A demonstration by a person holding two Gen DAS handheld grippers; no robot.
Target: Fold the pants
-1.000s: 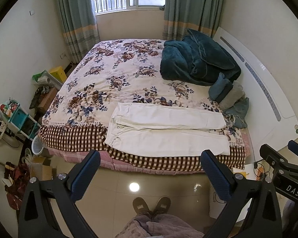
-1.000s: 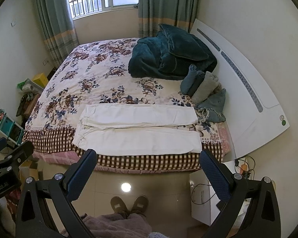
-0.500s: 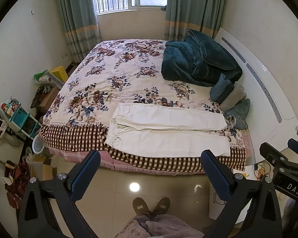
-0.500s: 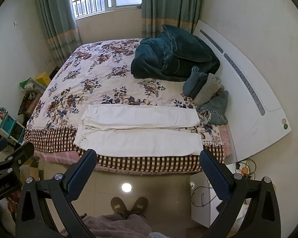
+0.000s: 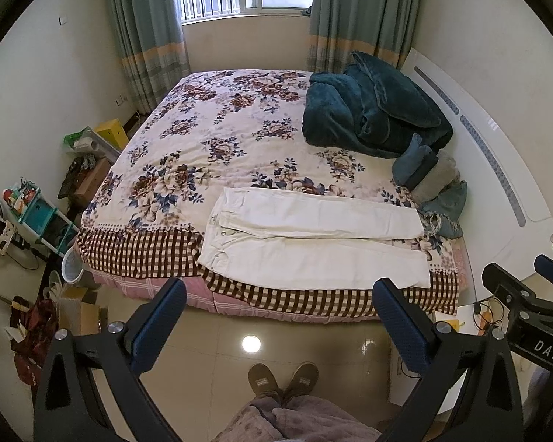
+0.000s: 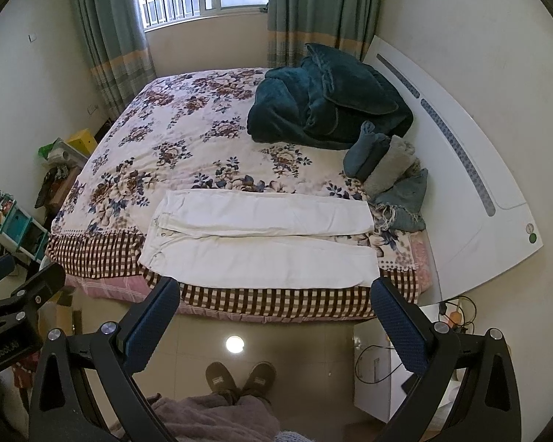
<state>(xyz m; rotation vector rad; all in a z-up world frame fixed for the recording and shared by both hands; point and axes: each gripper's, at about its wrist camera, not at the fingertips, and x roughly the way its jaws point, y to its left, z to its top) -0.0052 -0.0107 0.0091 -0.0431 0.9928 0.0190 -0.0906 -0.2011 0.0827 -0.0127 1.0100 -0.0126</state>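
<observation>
White pants (image 5: 313,243) lie flat on the near edge of the floral bed, waist to the left, both legs stretched to the right. They also show in the right wrist view (image 6: 261,239). My left gripper (image 5: 280,316) is open and empty, held over the floor well short of the bed. My right gripper (image 6: 272,316) is open and empty too, at the same distance. The right gripper's body shows at the right of the left wrist view (image 5: 527,316).
A teal blanket (image 5: 372,110) and folded clothes (image 5: 431,180) lie at the bed's right by the white headboard (image 5: 497,169). Shelves and clutter (image 5: 37,213) stand on the left floor. A white bedside cabinet (image 6: 376,361) stands at the right. My slippered feet (image 5: 282,379) are on the tiled floor.
Both views have shifted slightly; the bed and pants sit a little lower in frame. The pants have not moved and both grippers stay open.
</observation>
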